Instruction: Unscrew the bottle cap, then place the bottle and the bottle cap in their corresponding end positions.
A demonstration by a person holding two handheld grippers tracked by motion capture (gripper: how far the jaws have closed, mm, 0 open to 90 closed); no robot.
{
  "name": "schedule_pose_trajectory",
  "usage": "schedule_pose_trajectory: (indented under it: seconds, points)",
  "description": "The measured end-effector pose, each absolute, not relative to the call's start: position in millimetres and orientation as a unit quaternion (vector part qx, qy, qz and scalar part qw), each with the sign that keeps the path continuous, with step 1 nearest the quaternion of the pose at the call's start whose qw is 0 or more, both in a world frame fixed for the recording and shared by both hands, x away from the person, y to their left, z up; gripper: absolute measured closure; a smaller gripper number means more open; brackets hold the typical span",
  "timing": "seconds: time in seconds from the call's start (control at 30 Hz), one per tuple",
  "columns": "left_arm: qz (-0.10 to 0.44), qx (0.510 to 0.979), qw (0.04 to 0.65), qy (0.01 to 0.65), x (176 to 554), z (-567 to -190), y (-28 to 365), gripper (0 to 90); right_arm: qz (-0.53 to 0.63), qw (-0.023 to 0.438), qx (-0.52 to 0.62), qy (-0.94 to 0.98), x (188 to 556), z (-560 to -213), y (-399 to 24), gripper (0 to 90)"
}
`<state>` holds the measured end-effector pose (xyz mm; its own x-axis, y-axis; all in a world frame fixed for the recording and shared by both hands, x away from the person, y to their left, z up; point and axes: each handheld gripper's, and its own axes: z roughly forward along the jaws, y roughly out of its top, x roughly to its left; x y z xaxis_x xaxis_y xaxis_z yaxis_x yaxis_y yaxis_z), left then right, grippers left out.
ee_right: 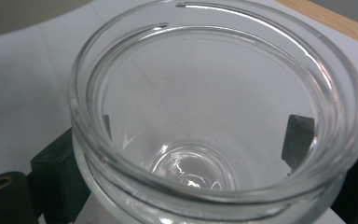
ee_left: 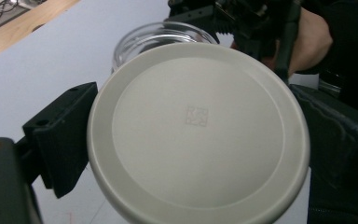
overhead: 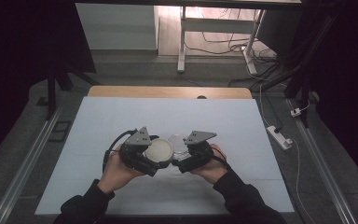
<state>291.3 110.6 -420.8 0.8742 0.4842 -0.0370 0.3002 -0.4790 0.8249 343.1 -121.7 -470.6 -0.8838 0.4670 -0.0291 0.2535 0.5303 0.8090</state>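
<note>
The left gripper point(overhead: 154, 158) is pinching a round white lid point(ee_left: 198, 135) between its jaws, while the right gripper point(overhead: 182, 156) beside it is clamping a clear glass jar point(ee_right: 219, 116).

One glass jar point(ee_right: 214, 140), one round lid point(ee_left: 198, 135) — two grippers, left point(overhead: 142, 156) and right point(overhead: 193, 156)

Bare white mat point(overhead: 121, 121) all round, lid point(overhead: 159, 150) crowding jar point(overhead: 179, 142) (touching?)

High view: overhead, facing forward across the counter point(overhead: 121, 116).
Tongs views: close-up, both sharing the glass jar point(ee_right: 214, 116).
</note>
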Motion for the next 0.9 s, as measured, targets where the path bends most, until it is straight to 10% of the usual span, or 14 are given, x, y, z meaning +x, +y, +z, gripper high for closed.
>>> schedule_pose_trajectory:
  seconds: [0.9]
  points:
    - [0.087,0.861,0.458,0.204,285,-437,99,7.8,0.441,0.143,0.242,0.853,387,-467,-122,7.0]
